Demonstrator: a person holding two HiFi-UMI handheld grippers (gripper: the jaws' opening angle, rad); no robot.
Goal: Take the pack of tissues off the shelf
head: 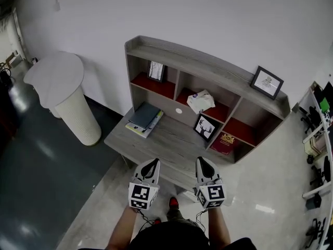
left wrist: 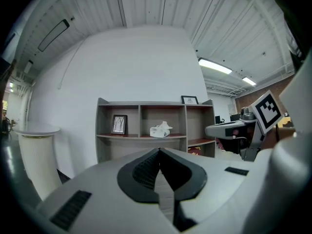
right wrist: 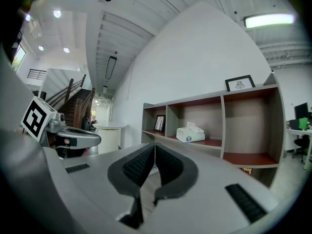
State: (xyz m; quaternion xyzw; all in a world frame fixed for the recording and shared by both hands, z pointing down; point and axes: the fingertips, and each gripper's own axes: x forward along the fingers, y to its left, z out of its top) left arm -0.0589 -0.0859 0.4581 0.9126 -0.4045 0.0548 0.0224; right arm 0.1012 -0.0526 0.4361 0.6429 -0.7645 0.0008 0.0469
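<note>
Big picture first: the shelf (head: 208,62) stands against the wall, three bays across, with the desk (head: 171,142) reaching out from under it toward the person. The tissues (head: 201,101) sit in the middle bay, on its red floor, with a tuft poking out of the top. From the right gripper view the tissues (right wrist: 190,133) look wider than tall, so the long side seems to run along the shelf's front.

Now the line-up. The right gripper (head: 202,161) has the tissues almost dead ahead, across the desk and a level up. The left gripper (head: 154,162) sees the tissues (left wrist: 161,129) ahead too, but sits off to the side. My call: the right one is nearer and has the straighter reach.

Both are well apart from the shelf, held low and side by side at the desk's near edge, noses pointing forward. The left gripper (left wrist: 159,151) has its jaws pressed together with nothing between them. The right gripper (right wrist: 154,146) is the same: closed up and empty. The jaws would have to part before any grab.
</note>
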